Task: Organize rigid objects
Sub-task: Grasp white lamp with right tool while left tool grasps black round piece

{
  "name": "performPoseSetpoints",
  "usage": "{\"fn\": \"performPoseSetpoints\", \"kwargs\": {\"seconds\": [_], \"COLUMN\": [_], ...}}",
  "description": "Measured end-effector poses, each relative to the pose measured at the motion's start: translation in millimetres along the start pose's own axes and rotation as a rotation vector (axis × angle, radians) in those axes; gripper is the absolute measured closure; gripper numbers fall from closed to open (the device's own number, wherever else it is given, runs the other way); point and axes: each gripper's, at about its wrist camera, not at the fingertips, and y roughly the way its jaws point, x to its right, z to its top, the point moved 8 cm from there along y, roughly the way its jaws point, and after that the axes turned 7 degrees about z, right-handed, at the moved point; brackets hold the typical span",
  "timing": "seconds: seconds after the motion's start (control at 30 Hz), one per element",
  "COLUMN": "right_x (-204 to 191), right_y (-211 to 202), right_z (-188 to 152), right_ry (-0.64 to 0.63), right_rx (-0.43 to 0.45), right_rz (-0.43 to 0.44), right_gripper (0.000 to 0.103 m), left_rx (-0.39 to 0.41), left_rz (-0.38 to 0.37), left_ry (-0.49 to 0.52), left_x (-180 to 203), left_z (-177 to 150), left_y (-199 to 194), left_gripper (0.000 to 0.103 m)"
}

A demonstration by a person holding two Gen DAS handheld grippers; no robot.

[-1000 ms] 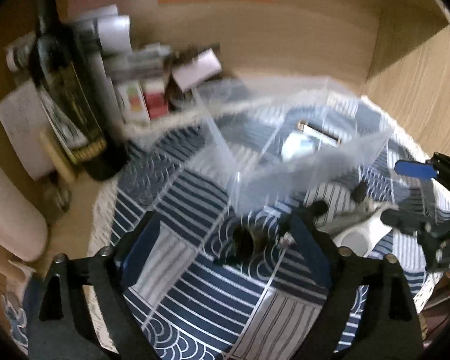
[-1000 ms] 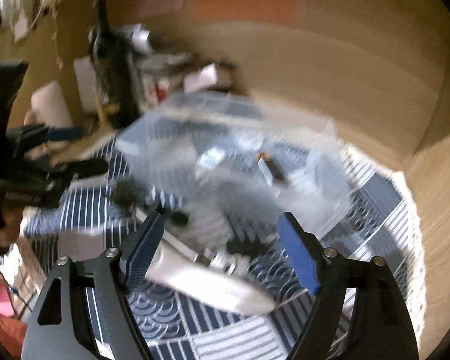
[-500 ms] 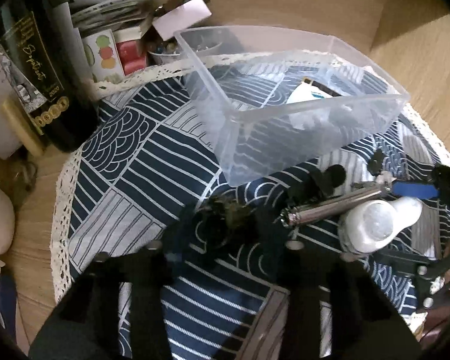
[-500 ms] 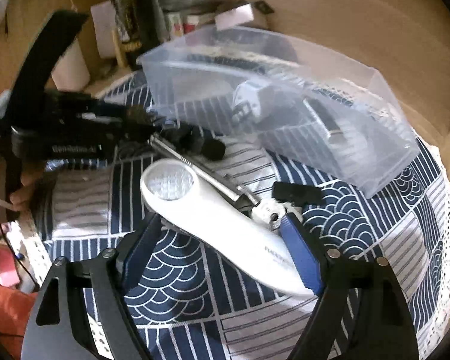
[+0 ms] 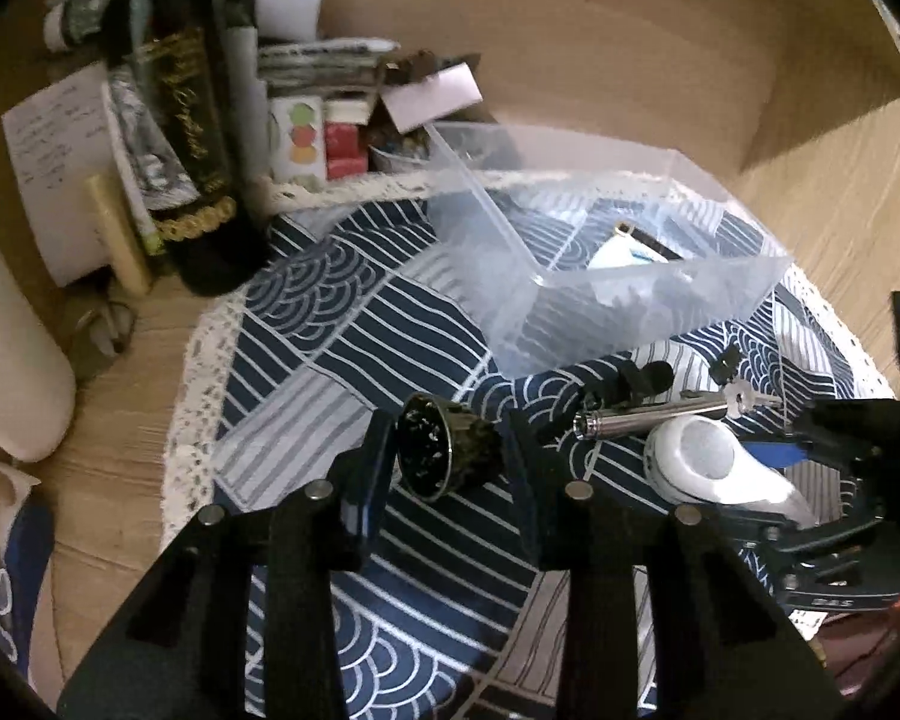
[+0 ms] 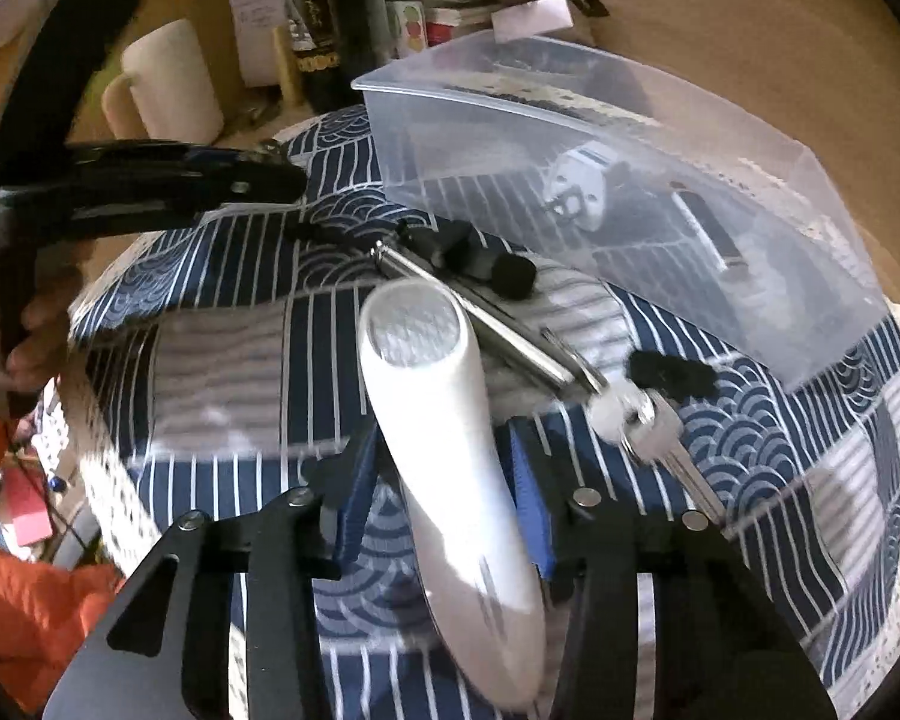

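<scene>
My left gripper (image 5: pixel 450 450) is shut on a small black ridged cup (image 5: pixel 444 450), tipped with its mouth facing left. My right gripper (image 6: pixel 441 468) is shut on a long white device with a round mesh head (image 6: pixel 444 420); it also shows in the left wrist view (image 5: pixel 708 462). A clear plastic bin (image 5: pixel 600 252) stands behind on the blue patterned cloth (image 5: pixel 342 336) and holds a white item and a dark stick. A metal rod (image 6: pixel 480 318), keys (image 6: pixel 660 432) and small black pieces (image 6: pixel 492 264) lie on the cloth.
A dark wine bottle (image 5: pixel 180 108), small boxes (image 5: pixel 324 138) and papers stand at the back left by the wooden wall. A cream mug (image 6: pixel 168 84) is at the far left. The cloth's lace edge (image 5: pixel 192 360) borders bare wood.
Both grippers have moved forward and closed: the left onto the black cup, the right onto the white device, which now lies along its fingers.
</scene>
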Motion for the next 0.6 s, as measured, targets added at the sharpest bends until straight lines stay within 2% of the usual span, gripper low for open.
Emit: {"fn": "performPoseSetpoints", "kwargs": {"seconds": [0.17, 0.27, 0.47, 0.53, 0.6], "right_x": [-6.2, -5.9, 10.4, 19.4, 30.9], "right_y": [7.3, -1.6, -47.4, -67.4, -85.3], "right_z": [11.3, 11.6, 20.9, 26.6, 31.2], "right_ry": [-0.033, -0.018, 0.023, 0.038, 0.064], "right_rx": [0.022, 0.051, 0.166, 0.218, 0.261], "right_rz": [-0.033, -0.035, -0.086, -0.132, -0.145], "right_gripper": [0.064, 0.064, 0.065, 0.065, 0.065], "left_rx": [0.017, 0.038, 0.094, 0.117, 0.134], "left_rz": [0.002, -0.004, -0.035, -0.047, -0.061], "left_ry": [-0.008, -0.005, 0.008, 0.012, 0.017], "left_x": [-6.3, -3.0, 12.9, 19.7, 25.9], "left_z": [2.6, 6.8, 23.9, 30.6, 35.9], "left_y": [-10.4, -16.6, -31.1, -35.9, -39.9], "left_gripper": [0.067, 0.067, 0.067, 0.075, 0.075]}}
